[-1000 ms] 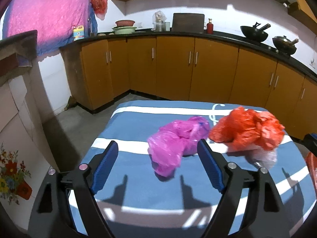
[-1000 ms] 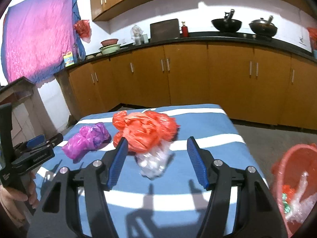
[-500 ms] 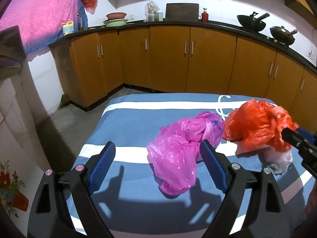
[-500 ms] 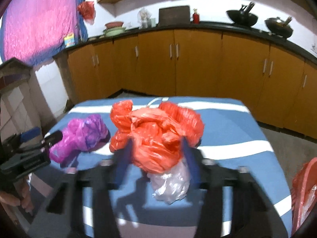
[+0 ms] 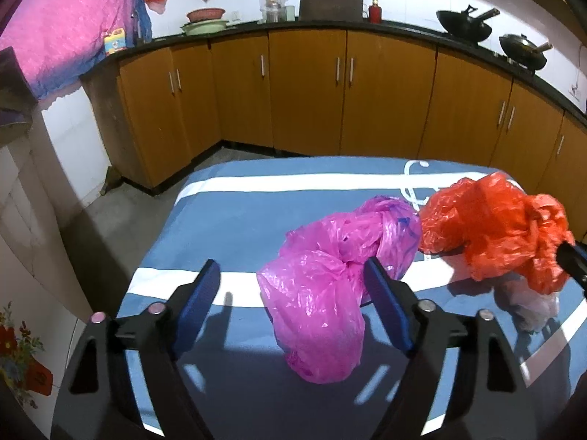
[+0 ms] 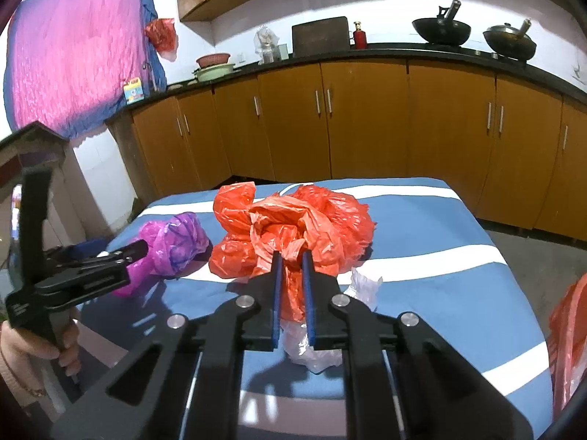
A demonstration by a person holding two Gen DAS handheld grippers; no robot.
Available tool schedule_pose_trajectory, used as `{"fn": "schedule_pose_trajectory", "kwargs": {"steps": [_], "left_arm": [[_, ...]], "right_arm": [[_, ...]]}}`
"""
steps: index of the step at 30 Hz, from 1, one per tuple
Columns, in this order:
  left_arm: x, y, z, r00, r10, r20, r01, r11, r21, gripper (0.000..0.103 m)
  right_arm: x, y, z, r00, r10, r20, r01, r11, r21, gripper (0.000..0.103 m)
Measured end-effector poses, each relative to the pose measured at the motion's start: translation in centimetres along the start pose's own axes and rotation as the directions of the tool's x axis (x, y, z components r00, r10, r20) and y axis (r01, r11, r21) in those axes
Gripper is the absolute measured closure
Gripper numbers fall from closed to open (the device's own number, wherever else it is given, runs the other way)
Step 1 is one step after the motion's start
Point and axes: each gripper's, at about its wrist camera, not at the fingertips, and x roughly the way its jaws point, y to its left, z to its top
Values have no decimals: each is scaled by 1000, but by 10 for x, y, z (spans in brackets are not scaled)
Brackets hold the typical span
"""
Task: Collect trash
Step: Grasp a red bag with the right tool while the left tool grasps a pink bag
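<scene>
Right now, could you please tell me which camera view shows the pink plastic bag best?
The left wrist view: the pink plastic bag lies large and whole between the open jaws of the left gripper. The right wrist view shows it small at the left, partly hidden behind the left gripper, beside the orange bag pinched by the right gripper.

The right gripper (image 6: 292, 260) is pinching the orange bag (image 6: 293, 227) on the striped cloth (image 6: 440, 256). The left gripper (image 6: 135, 247) is reaching beside the pink bag (image 6: 176, 242). A clear bag (image 6: 312, 348) is lying underneath.
</scene>
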Motion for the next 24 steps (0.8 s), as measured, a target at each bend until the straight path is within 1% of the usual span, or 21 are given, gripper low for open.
{"fn": "schedule_pose_trajectory", "kwargs": {"steps": [1, 2, 3, 4, 5, 6, 7, 8, 9, 10, 13, 18, 24], "left_arm": [[2, 0, 0, 1000, -9, -11, 9, 1000, 2, 32], [4, 0, 0, 1000, -17, -17, 17, 1000, 4, 34], [5, -1, 1, 999, -28, -24, 29, 1000, 10, 40], [6, -3, 0, 999, -38, -28, 39, 999, 17, 48], [7, -5, 0, 998, -51, -33, 51, 998, 25, 53], [7, -8, -1, 997, -67, -39, 69, 997, 39, 67], [7, -10, -1, 996, -78, -41, 80, 996, 50, 77], [6, -13, -1, 996, -80, -40, 83, 995, 62, 80], [4, -15, -2, 996, -80, -37, 83, 994, 71, 87], [3, -16, -3, 996, -84, -35, 86, 994, 72, 90], [-2, -12, -6, 996, -83, -27, 84, 995, 50, 95], [-17, -6, -9, 996, -86, -7, 86, 996, 16, 96], [-49, -4, -5, 993, -109, 49, 109, 994, 2, 96]], "right_arm": [[-1, -1, 0, 1000, 0, 2, 0, 1000, 2, 92], [-4, -2, -1, 1000, 2, 4, -2, 1000, 8, 92], [-5, -3, 0, 1000, 3, 5, -3, 1000, 11, 92], [-6, -4, 0, 1000, 3, 6, -4, 1000, 15, 92], [-8, -4, 0, 1000, 5, 7, -5, 1000, 18, 92], [-9, -5, 0, 1000, 6, 7, -6, 1000, 21, 92], [-10, -5, 0, 1000, 7, 7, -7, 1000, 23, 92], [-11, -5, 0, 1000, 9, 8, -9, 1000, 26, 92], [-13, -5, 0, 1000, 12, 8, -12, 1000, 28, 92], [-14, -4, -1, 1000, 12, 8, -12, 1000, 28, 92], [-21, -5, -1, 1000, 13, 12, -14, 999, 29, 92], [-35, -10, -1, 1000, 14, 23, -15, 999, 44, 92], [-61, -16, -1, 999, 19, 47, -22, 998, 58, 92]]}}
